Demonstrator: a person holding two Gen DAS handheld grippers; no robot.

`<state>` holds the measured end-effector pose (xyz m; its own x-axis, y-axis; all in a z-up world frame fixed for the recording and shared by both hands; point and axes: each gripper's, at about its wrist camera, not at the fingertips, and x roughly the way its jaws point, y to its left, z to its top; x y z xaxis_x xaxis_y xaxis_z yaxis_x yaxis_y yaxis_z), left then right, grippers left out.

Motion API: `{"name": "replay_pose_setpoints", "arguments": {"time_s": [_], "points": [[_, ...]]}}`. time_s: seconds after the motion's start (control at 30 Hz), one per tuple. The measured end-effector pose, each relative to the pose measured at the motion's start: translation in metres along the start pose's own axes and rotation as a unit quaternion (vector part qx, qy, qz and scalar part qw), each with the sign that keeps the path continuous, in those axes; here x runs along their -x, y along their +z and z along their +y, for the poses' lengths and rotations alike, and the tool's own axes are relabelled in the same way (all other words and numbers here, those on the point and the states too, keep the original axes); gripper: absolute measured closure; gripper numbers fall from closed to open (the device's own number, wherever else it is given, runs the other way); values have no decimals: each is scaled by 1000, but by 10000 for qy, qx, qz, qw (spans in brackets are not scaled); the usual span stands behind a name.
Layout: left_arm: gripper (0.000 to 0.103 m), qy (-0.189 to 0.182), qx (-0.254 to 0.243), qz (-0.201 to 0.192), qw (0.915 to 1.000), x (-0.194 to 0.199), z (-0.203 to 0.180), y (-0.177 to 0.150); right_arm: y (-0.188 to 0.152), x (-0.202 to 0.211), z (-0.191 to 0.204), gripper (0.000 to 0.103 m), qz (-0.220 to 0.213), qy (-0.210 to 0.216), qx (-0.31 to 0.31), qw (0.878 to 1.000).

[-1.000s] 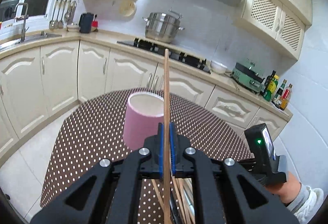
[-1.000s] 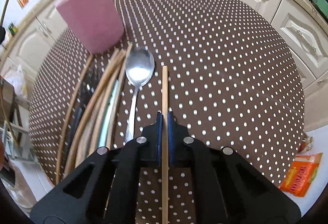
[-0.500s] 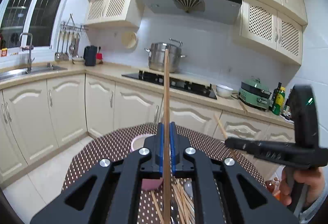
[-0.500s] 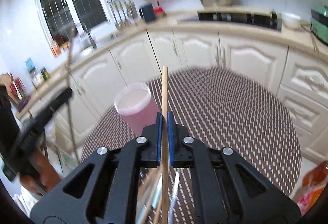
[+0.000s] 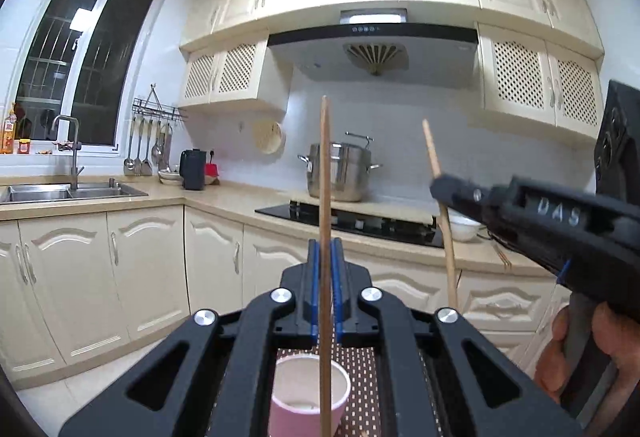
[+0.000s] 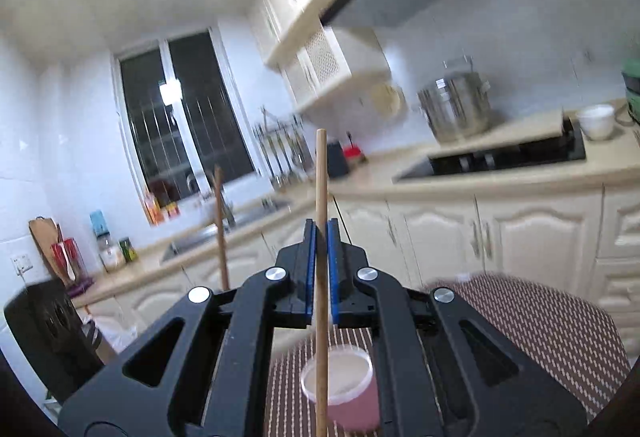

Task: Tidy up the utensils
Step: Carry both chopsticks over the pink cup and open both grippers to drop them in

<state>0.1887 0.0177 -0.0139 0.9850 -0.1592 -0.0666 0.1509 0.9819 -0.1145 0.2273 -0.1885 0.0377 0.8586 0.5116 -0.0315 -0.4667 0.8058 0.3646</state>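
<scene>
A: While I look thru the left cam, my left gripper (image 5: 325, 289) is clamped on a wooden chopstick (image 5: 325, 197) — it stands straight up.

B: And the rt one?

A: My right gripper (image 6: 321, 269) pinches a second chopstick (image 6: 321, 221), upright too. A hand (image 5: 576, 353) holds that gripper at the right side.

B: Where's the cup?

A: The pink cup (image 5: 308, 393) sits low, on the dotted tablecloth (image 6: 552, 321) — below both sticks, not touching them.
</scene>
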Motion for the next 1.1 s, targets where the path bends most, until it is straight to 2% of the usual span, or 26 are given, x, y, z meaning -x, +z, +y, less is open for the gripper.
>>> {"name": "replay_pose_setpoints", "arguments": {"time_s": [0.1, 0.23, 0.3, 0.47, 0.6, 0.73, 0.87, 1.1], "points": [[97, -10, 107, -137, 9998, -7, 6, 0, 0, -13, 0, 97, -369, 122, -48, 9992], [97, -29, 244, -199, 9995, -22, 18, -3, -7, -31, -4, 97, -470, 135, -55, 9988], [97, -140, 471, -136, 9987, -32, 29, -8, -11, -37, -8, 97, -482, 160, -60, 9987], [97, -144, 752, 28, 9971, -50, 46, -26, -26, -55, -13, 97, -398, 151, -64, 9991], [97, -62, 761, -94, 9970, -54, 50, -35, -33, -61, -15, 97, -393, 121, 11, 9992], [97, -150, 944, -255, 9951, -56, 53, -29, -36, -64, -16, 97, -483, 99, 13, 9988], [97, -71, 785, -385, 9961, -63, 47, -34, -41, -69, -13, 97, -460, 55, 194, 9987], [97, 55, 816, -70, 9966, -78, 48, -54, -57, -74, -21, 97, -265, -15, 239, 9994]]}}
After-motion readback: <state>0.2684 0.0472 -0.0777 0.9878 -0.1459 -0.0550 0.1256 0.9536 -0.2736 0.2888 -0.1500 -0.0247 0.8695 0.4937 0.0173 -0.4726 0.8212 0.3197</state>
